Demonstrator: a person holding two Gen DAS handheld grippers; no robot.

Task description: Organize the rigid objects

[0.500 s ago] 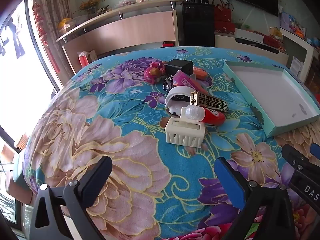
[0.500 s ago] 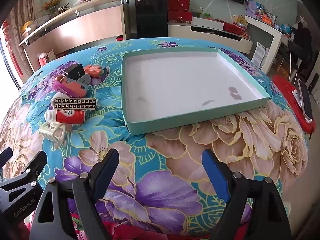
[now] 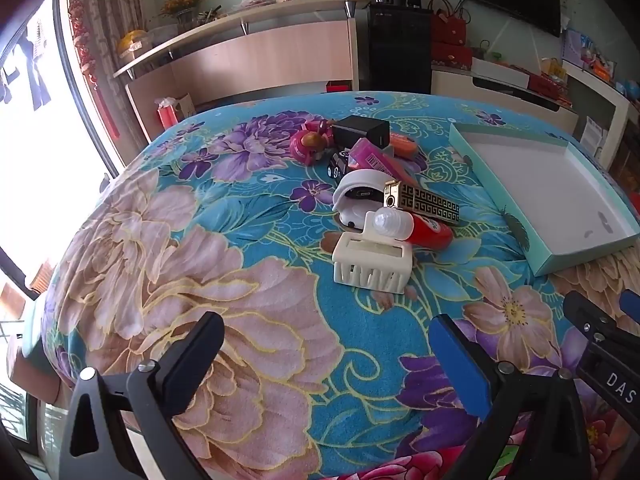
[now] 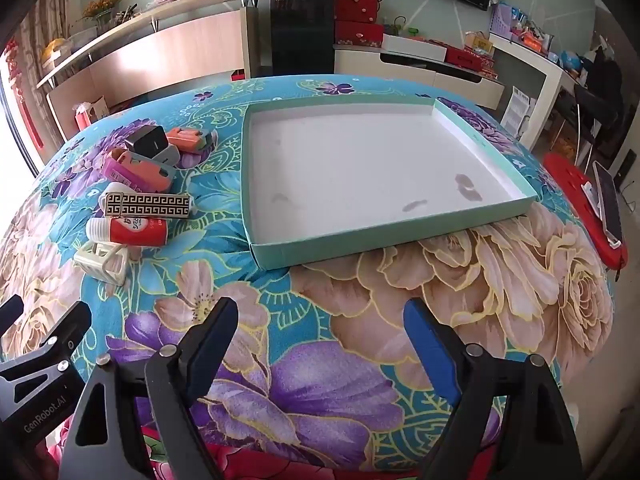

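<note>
A pile of small rigid objects lies on the floral cloth: a cream hair claw [image 3: 372, 262] [image 4: 105, 262] nearest, a red tube with a white cap [image 3: 416, 228] [image 4: 128, 231], a black-and-gold patterned bar [image 3: 424, 201] [image 4: 147, 205], a white curved case [image 3: 360, 194], a pink box [image 3: 370, 156], a black adapter [image 3: 362, 130] [image 4: 147, 140] and a pink round toy [image 3: 308, 144]. A shallow teal box lid [image 3: 520, 224] [image 4: 360, 246] stands empty to their right. My left gripper [image 3: 326, 350] is open and empty, short of the hair claw. My right gripper [image 4: 320, 336] is open and empty, in front of the lid.
A red pad with a phone [image 4: 608, 200] lies at the table's right edge. A counter [image 3: 260, 56], a black cabinet [image 3: 400, 48] and shelves stand behind the table. A bright window is at the left.
</note>
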